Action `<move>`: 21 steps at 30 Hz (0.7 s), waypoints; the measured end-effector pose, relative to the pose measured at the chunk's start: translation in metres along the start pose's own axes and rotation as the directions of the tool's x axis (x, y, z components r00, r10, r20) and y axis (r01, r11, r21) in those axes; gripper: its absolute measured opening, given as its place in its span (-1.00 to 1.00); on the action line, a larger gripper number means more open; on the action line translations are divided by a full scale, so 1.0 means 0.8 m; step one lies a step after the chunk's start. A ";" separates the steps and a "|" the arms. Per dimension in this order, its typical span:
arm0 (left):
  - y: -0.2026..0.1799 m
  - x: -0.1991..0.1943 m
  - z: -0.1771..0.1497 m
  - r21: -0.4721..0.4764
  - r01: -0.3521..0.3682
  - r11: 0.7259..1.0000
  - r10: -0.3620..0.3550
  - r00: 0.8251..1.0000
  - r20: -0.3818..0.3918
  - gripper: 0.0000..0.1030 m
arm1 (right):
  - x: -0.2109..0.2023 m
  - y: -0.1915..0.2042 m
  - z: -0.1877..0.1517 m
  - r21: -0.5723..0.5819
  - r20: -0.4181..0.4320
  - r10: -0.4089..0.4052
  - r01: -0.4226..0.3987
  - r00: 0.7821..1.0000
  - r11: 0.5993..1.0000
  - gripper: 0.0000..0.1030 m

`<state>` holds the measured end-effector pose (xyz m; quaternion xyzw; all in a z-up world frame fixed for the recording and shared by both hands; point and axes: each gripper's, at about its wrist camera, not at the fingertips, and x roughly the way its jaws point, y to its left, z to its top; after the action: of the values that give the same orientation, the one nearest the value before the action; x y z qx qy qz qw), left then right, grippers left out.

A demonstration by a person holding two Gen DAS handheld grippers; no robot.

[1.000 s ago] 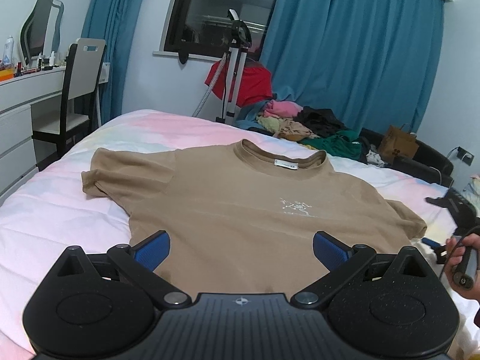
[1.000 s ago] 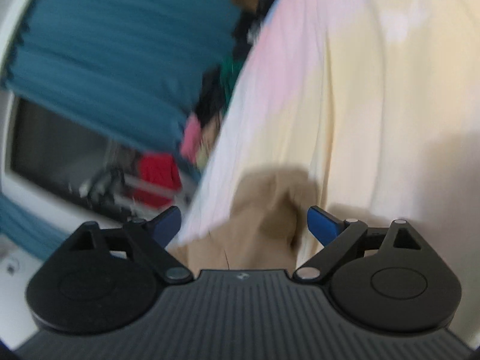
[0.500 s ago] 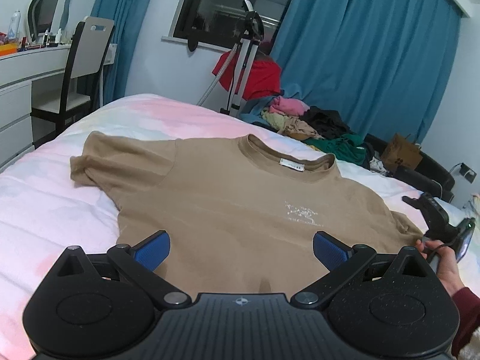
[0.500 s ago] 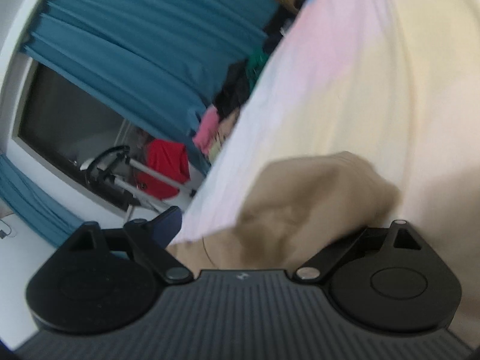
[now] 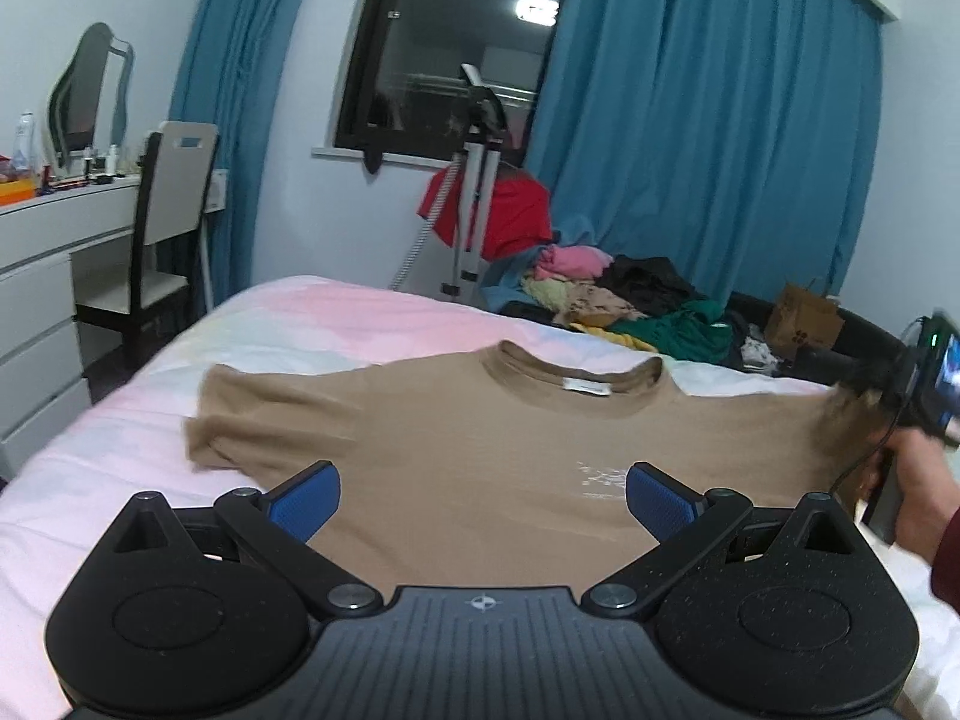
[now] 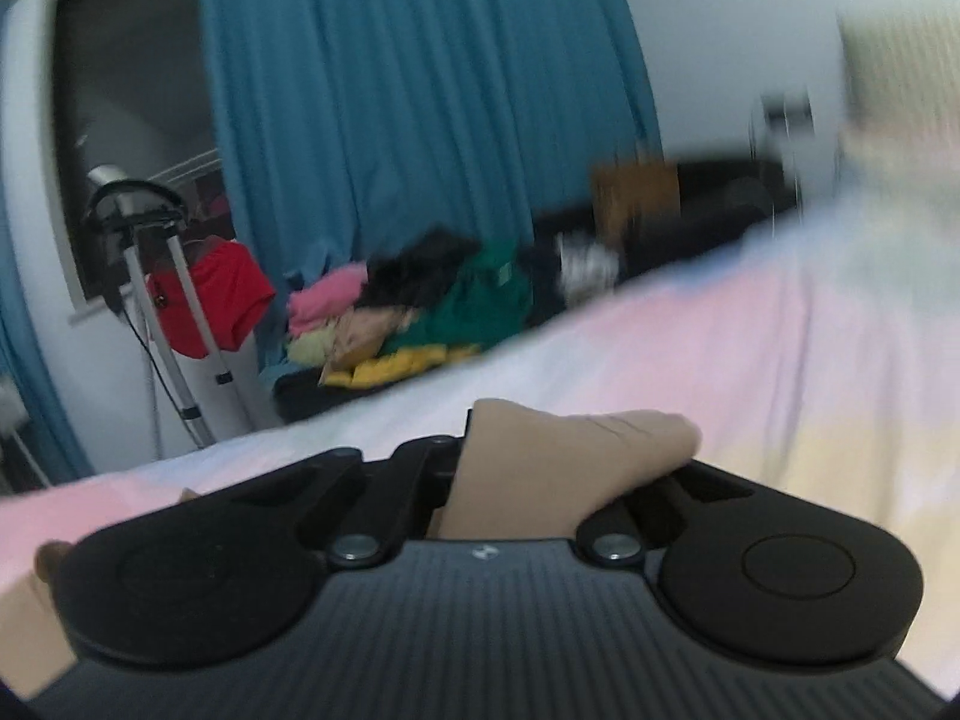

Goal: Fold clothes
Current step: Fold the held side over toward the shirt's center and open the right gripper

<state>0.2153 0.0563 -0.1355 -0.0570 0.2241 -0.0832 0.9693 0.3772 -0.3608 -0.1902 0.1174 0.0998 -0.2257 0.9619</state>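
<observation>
A tan T-shirt [image 5: 510, 438] lies face up on the pink and white bed [image 5: 288, 324], collar toward the window. My left gripper [image 5: 483, 501] hovers open over the shirt's lower hem, its blue pads [image 5: 306, 504] wide apart with nothing between them. At the right edge, my right gripper [image 5: 852, 387] is shut on the shirt's right sleeve [image 5: 840, 426] and holds it raised off the bed; a hand [image 5: 918, 498] grips its handle. In the right wrist view the right gripper [image 6: 540, 480] pinches the bunched tan sleeve [image 6: 570, 450], which hides the pads.
A pile of mixed clothes [image 5: 624, 294] lies beyond the bed's far edge, beside a garment steamer stand [image 5: 474, 222] with a red garment. A chair [image 5: 162, 228] and white dresser [image 5: 48, 252] stand at the left. A cardboard box [image 5: 801, 324] sits far right.
My right gripper closed on the right sleeve, rolled toward level and lifted the sleeve off the bed. The left gripper stays open and shifted only slightly over the hem.
</observation>
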 end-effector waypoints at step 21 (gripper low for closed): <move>0.105 0.001 -0.012 -0.091 -0.151 0.984 0.143 0.986 -0.091 0.96 | -0.017 0.331 -0.135 -0.418 -0.234 0.213 -0.296 0.949 0.859 -0.51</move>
<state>0.2231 0.1378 -0.1570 -0.0842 0.2720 -0.0027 0.9586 0.4710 -0.0955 -0.2416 -0.0752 0.2189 -0.0556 0.9713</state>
